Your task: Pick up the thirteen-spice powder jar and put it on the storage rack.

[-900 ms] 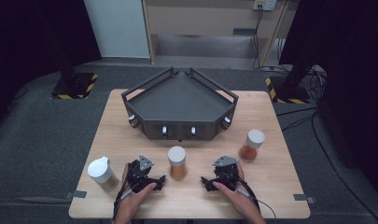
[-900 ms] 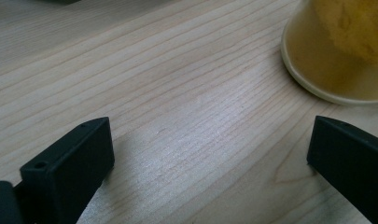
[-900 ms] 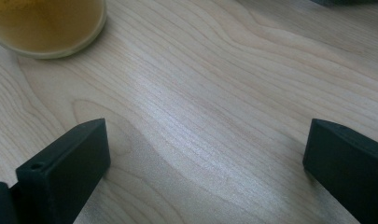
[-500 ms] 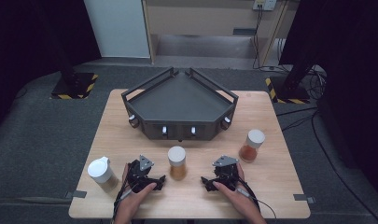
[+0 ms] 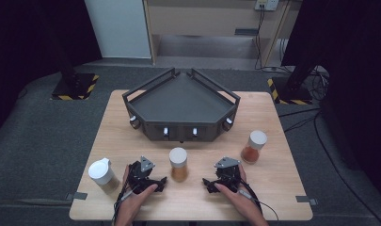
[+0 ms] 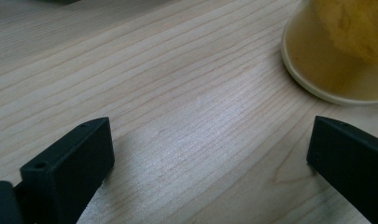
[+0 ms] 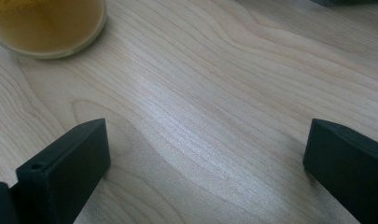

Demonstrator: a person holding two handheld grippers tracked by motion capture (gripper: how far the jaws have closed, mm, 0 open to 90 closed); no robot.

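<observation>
both grippers, left gripper [image 5: 161,182] and right gripper [image 5: 208,183], rest on the counter [image 5: 273,188] with fingers released (nothing grasped); next, reaching for the middle jar [image 5: 178,164].

Left gripper [image 5: 156,182] and right gripper [image 5: 210,184], low, jaws wide apart, nothing between.

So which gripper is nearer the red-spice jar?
Right. The right gripper rests just down-left of the red-spice jar; the left gripper lies beyond the middle jar.
</observation>
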